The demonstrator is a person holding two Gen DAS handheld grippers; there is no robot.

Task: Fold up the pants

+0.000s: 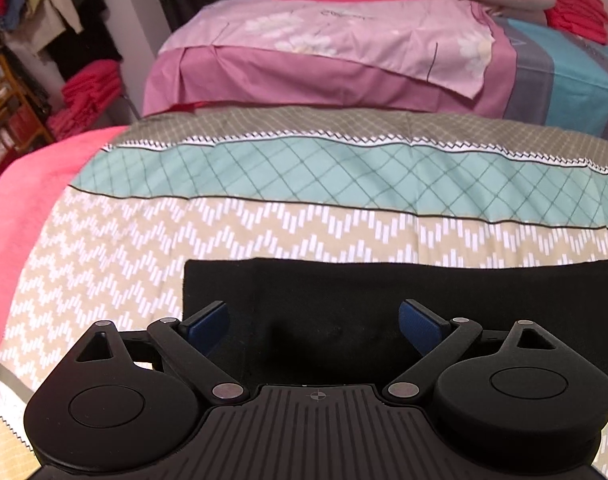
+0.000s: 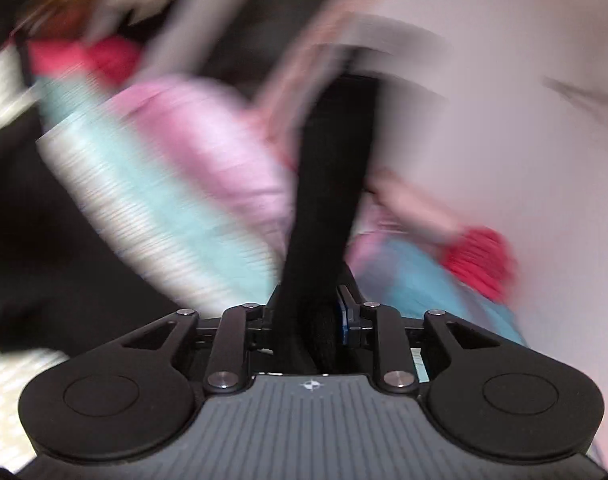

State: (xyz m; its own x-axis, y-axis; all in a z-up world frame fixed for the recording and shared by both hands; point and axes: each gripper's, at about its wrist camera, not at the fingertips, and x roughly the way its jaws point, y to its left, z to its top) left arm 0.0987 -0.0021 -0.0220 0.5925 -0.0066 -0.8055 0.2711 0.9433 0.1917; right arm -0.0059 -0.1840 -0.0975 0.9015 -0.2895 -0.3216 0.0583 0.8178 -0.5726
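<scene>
Black fabric pants (image 1: 384,300) are lying flat on the patterned beige, teal and grey bed cover (image 1: 263,220), toward its near edge. The left gripper (image 1: 314,318) is hovering over them, jaws spread wide and holding nothing. The right gripper (image 2: 310,312) is pinching a black strip of the pants between nearly closed jaws; its view is blurring heavily.

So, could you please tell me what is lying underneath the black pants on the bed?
The black pants lie on a patterned bedspread, its beige zigzag band showing around them. Whatever is directly beneath the pants is covered.
</scene>
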